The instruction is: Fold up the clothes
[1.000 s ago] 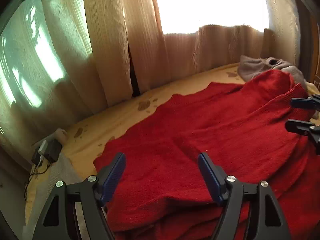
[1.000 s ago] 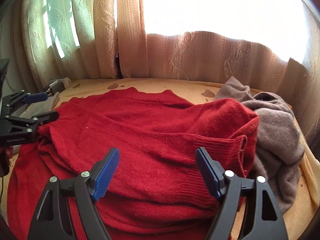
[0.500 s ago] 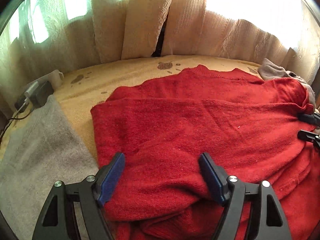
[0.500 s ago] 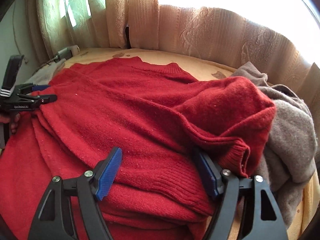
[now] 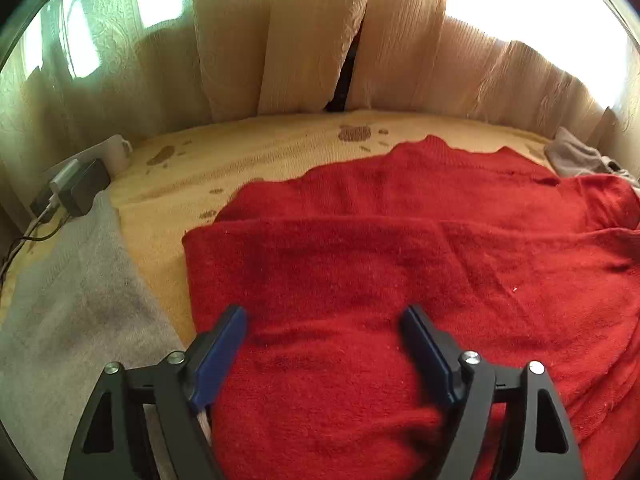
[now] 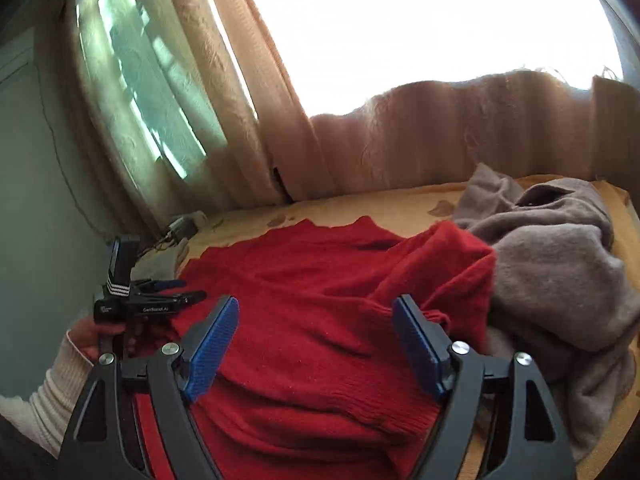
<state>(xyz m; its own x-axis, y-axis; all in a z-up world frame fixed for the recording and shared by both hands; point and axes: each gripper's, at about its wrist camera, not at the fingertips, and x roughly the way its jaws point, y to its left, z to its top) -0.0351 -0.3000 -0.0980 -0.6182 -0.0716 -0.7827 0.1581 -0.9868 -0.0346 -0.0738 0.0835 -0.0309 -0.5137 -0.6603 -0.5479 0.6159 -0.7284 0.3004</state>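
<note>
Left gripper (image 5: 322,338) and right gripper (image 6: 316,330) — jaws wide, opening

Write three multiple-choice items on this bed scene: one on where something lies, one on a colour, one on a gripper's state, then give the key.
1. Where does the grey garment lie in the right wrist view?
A. To the right of the red sweater, touching it
B. Under the curtain, apart from the sweater
C. Between the left gripper's fingers

2. What colour are the right gripper pads?
A. Red
B. Blue
C. White

3. How does the left gripper stand?
A. Shut on the bedspread
B. Shut on a cable
C. Jaws wide, red knit between them

Key: 1 A, the grey heap butts against the sweater's folded sleeve. 2 B, both pads show blue ribbed faces. 3 C, its jaws are opening, with the sweater bunched between the fingers, pads not pressing on it.
</note>
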